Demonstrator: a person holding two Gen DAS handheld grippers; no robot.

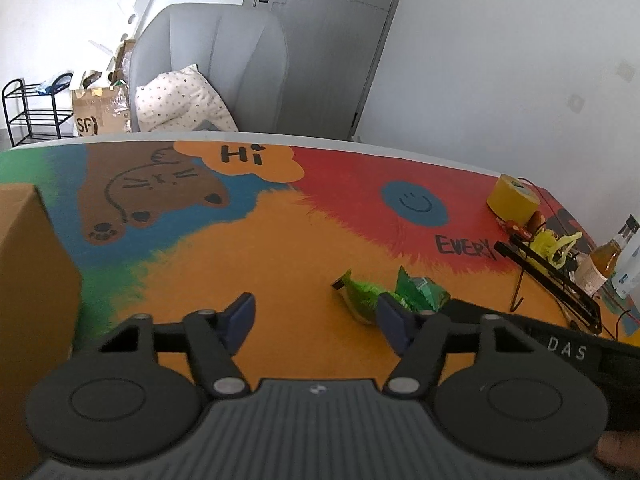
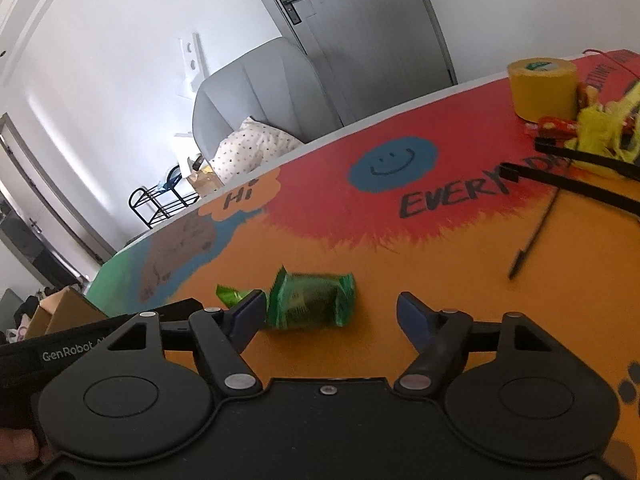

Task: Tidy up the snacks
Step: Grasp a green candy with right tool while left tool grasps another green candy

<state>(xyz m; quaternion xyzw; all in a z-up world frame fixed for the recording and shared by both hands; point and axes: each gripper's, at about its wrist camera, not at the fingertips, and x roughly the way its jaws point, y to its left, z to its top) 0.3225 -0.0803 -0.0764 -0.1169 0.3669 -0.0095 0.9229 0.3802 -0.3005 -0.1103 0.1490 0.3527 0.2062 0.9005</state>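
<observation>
Two green snack packets lie on the colourful mat. In the left wrist view the lighter green packet (image 1: 358, 298) and the darker green packet (image 1: 422, 292) lie just beyond my right fingertip. My left gripper (image 1: 316, 314) is open and empty above the orange area. In the right wrist view the darker green packet (image 2: 312, 300) lies just ahead of my left fingertip, with the lighter one (image 2: 232, 295) behind that finger. My right gripper (image 2: 332, 314) is open and empty. A cardboard box (image 1: 32, 280) stands at the left, also in the right wrist view (image 2: 60, 312).
A yellow tape roll (image 1: 512, 200) stands at the far right of the table. A black rack (image 1: 552, 276) with yellow snack packets (image 1: 554, 242) lies beside it. A bottle (image 1: 604, 260) stands at the right edge. A grey chair (image 1: 212, 68) with a cushion is behind the table.
</observation>
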